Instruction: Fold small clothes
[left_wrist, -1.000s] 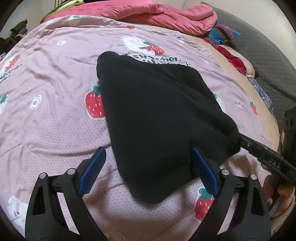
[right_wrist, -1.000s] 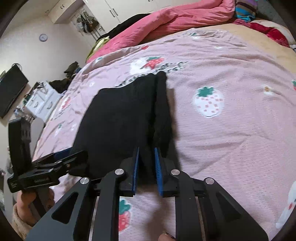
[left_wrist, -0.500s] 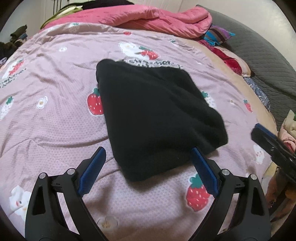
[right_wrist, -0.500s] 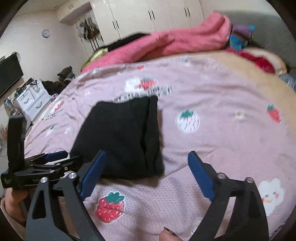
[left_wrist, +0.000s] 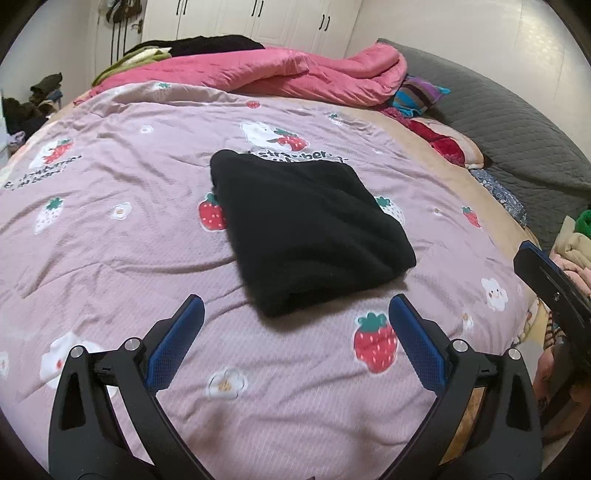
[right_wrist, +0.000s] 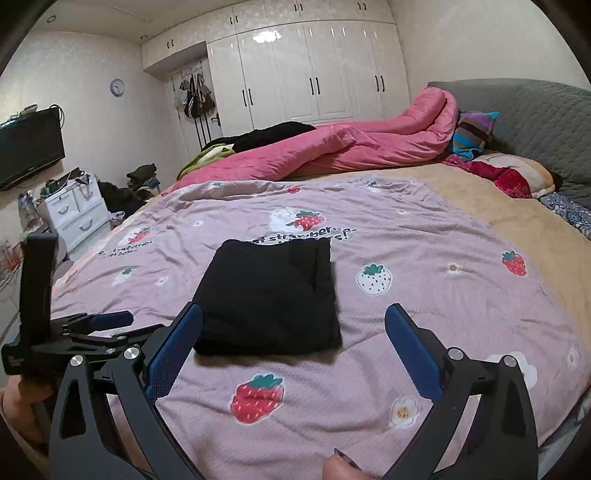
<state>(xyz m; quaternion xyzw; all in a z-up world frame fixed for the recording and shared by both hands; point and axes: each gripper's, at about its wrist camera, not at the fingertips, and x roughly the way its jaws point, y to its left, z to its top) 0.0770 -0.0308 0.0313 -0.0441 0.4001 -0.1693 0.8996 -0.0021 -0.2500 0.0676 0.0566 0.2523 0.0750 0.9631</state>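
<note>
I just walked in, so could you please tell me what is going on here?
A person is folding small clothes on a bed, a two-finger tool in each hand. A black garment lies folded into a compact rectangle on the strawberry-print cover. The left tool and right tool are both open, holding nothing, short of the garment.

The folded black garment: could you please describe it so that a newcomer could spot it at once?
Start from the bed's pink strawberry-print quilt. Near its middle, just below the printed lettering, lies the folded black fleece garment, a flat squarish bundle. It is the only plain dark thing on that quilt.

Black arched gripper frames, blue ribbed fingers, silver screws; bare skin, dark-polished nail.
</note>
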